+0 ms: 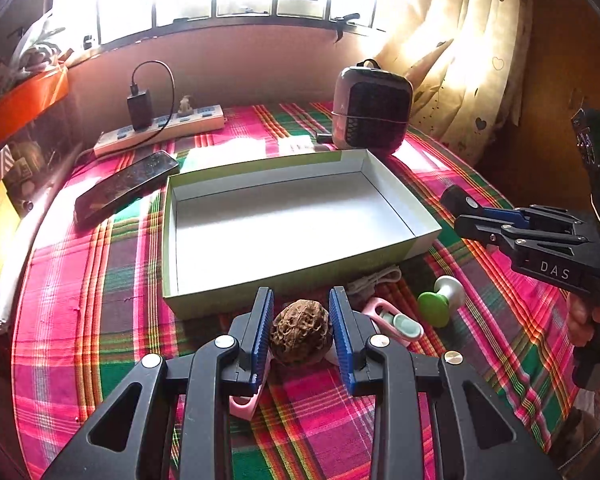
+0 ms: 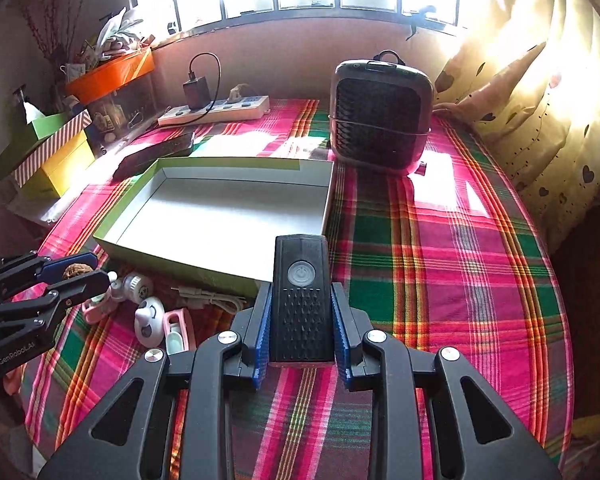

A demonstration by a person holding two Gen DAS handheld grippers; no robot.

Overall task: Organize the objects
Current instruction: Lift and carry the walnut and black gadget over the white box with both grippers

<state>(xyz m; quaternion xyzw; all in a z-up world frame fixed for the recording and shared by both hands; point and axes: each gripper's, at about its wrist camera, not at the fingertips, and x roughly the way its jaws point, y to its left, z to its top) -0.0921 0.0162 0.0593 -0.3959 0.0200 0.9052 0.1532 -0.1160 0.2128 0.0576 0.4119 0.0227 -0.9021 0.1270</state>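
Observation:
My left gripper (image 1: 302, 300) is shut on a brown wrinkled walnut (image 1: 300, 334), held above the plaid cloth just in front of the shallow white box with green walls (image 1: 300, 276). My right gripper (image 2: 301, 294) is shut on a black rectangular device with a round power button (image 2: 300, 300), lifted near the box's front right corner (image 2: 296, 240). In the right wrist view the left gripper (image 2: 82, 268) shows at the left with the walnut (image 2: 76, 270) between its blue pads. The right gripper (image 1: 464, 212) shows at the right edge of the left wrist view.
On the cloth before the box lie a white cable (image 1: 374, 280), pink clips (image 1: 394, 322), a green and white knob (image 1: 440, 300) and a small white figure (image 2: 150, 320). A phone (image 1: 126, 186), power strip (image 1: 160, 130) and small heater (image 1: 370, 108) sit behind. Boxes (image 2: 52, 152) stack at left.

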